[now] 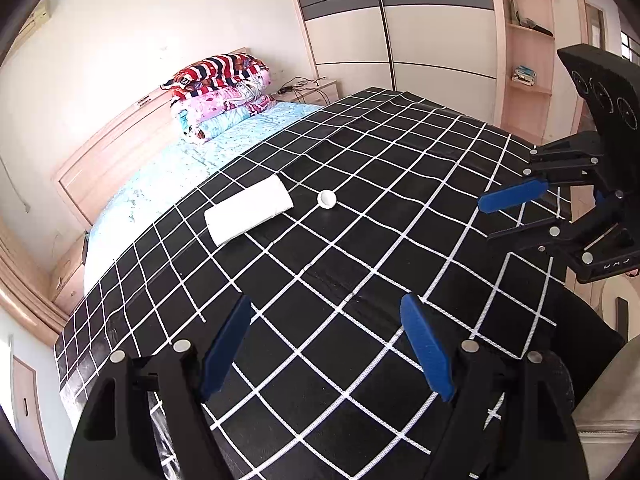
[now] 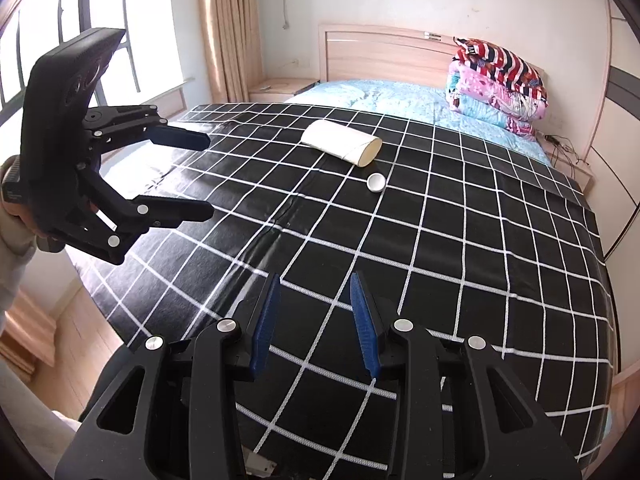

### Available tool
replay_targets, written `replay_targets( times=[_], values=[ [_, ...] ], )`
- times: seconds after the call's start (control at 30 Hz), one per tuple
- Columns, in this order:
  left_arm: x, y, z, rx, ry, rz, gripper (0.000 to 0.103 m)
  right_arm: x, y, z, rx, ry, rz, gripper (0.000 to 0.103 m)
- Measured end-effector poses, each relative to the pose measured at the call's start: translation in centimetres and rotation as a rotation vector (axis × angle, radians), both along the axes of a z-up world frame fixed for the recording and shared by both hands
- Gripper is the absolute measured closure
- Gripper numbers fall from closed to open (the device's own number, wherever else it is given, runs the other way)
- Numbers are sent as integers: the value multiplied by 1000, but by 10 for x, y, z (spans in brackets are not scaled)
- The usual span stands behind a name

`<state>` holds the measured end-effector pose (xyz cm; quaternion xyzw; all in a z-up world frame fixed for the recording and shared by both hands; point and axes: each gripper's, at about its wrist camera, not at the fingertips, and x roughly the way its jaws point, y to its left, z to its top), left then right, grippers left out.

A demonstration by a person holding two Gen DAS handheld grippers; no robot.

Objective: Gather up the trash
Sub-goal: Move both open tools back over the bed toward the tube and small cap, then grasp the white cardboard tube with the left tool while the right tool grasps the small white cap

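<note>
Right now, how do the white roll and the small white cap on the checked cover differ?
The white paper roll is much larger than the small round white cap. The roll is a squashed tube lying on its side, open end showing; the cap is a shallow disc with its hollow side showing. Both are white, lie close together on the black checked cover, and neither gripper touches them.

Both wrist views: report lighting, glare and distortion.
Left wrist view: even daylight, strong fisheye bending the checked cloth lines, dark corners, paper roll sharp. Right wrist view: window overexposed at left, glare on the cloth below it, left hand-held gripper backlit and dark.
</note>
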<state>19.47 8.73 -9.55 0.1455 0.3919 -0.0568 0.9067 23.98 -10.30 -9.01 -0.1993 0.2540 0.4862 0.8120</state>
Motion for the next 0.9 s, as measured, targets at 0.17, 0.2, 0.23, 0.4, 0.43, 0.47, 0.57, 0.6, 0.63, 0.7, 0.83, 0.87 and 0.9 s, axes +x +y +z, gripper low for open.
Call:
replay_targets(
  times=[0.17, 0.2, 0.23, 0.4, 0.43, 0.47, 0.57, 0.6, 0.63, 0.7, 0.83, 0.87, 0.9],
  values=[
    [25, 12, -6, 21, 12, -14, 29, 19, 19, -1, -14, -4, -16, 66],
    [29, 16, -7, 20, 8, -17, 29, 22, 23, -1, -15, -5, -16, 66],
    [34, 18, -7, 22, 5, -19, 29, 26, 27, -1, -18, -2, -15, 66],
    [62, 30, -13, 58, 22, -35, 29, 38, 42, 3, 4, 10, 10, 65],
    [67, 33, -14, 60, 22, -41, 29, 40, 45, 4, 3, 5, 6, 64],
    [72, 35, -15, 68, 23, -42, 29, 42, 47, 5, 5, 7, 6, 63],
    [90, 43, -20, 89, 37, -41, 29, 51, 55, 7, 5, 8, 3, 63],
    [96, 45, -22, 90, 41, -44, 29, 56, 58, 7, 1, 11, -5, 62],
    [102, 47, -23, 92, 45, -47, 29, 61, 61, 7, 2, 19, -12, 62],
    [112, 50, -25, 103, 50, -38, 29, 70, 65, 7, 9, 43, -24, 62],
    [132, 55, -27, 96, 63, -27, 29, 88, 73, 5, 11, 76, -50, 62],
    [137, 54, -28, 103, 69, -21, 29, 92, 76, 4, 10, 89, -56, 62],
    [141, 54, -29, 111, 70, -26, 29, 96, 77, 3, 12, 102, -59, 62]
  ],
)
